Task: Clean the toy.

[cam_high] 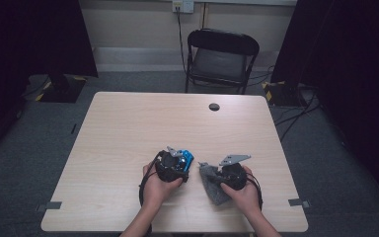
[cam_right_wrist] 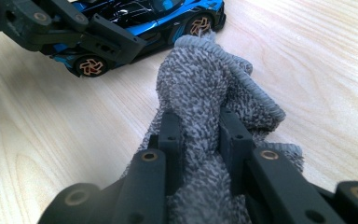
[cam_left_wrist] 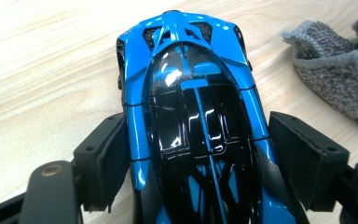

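Counter (cam_high: 128, 128) of pale wood, with open surface running from the left edge across to the middle and all along the far side up to a small dark round grommet (cam_high: 214, 106) near the far edge

Left of centre, close to the near edge: left hand-held gripper (cam_high: 177, 165) gripped in the person's left hand (cam_high: 159, 190), cable looped beside the wrist. Clamped on a blue and black toy car (cam_left_wrist: 191, 93), one black pad against each flank about halfway along the body, as seen in the left gripper view. Car standing on its wheels on the counter, its far end pointing away from the person and towards open wood

Just right of the car, nearly touching one of its wheels in the right gripper view: grey knitted cloth (cam_right_wrist: 205, 79), bunched up into a ridge, its lower part lying on the counter. Right hand-held gripper (cam_right_wrist: 200, 135) closed tight on that cloth, a fold pinched between the two black pads, with the right hand (cam_high: 244, 195) behind it near the counter's near edge

Further right, a bare strip of wood between cloth and right edge, narrower than the room on the left. Beyond the far edge, a black folding chair (cam_high: 220, 59) on grey carpet
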A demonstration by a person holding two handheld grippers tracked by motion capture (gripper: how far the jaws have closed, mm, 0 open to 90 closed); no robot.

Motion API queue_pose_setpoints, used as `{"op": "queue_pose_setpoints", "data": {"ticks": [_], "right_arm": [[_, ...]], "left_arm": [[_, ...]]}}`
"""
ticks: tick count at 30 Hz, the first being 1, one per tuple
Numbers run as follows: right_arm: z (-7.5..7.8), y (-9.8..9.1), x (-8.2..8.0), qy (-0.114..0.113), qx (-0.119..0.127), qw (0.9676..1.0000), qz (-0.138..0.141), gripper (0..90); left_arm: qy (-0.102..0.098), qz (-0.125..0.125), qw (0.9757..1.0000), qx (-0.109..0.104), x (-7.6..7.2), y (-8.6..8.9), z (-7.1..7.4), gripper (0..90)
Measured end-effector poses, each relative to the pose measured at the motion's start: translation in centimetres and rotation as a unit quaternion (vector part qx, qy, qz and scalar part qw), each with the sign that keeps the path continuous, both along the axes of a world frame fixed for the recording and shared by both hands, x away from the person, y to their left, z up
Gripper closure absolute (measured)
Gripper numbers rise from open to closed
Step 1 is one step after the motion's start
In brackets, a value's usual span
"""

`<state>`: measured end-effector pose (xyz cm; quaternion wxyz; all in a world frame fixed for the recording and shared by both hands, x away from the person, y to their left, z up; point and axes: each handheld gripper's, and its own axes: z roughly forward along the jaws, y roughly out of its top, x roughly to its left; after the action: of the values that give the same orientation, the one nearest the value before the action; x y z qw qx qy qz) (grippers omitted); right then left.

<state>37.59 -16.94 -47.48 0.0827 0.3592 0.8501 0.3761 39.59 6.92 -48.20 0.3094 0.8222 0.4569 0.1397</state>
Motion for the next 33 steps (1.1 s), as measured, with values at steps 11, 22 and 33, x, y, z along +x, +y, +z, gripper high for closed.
{"op": "queue_pose_setpoints", "data": {"ticks": [11, 22, 33], "right_arm": [[-0.1, -0.05, 0.18, 0.0, 0.001, 1.0, 0.001, 74.7], [-0.2, -0.14, 0.27, -0.001, 0.005, 1.0, 0.002, 74.3], [-0.21, -0.12, 0.32, 0.0, 0.004, 1.0, 0.001, 74.4]], "left_arm": [[0.004, 0.006, 0.9999, -0.012, 0.47, -0.12, -0.32, 22.4], [-0.011, 0.0, 0.9999, 0.01, 0.6, -0.68, -0.5, 22.2], [-0.02, -0.041, 0.9989, 0.013, -0.03, 0.1, -0.24, 26.1]]}}
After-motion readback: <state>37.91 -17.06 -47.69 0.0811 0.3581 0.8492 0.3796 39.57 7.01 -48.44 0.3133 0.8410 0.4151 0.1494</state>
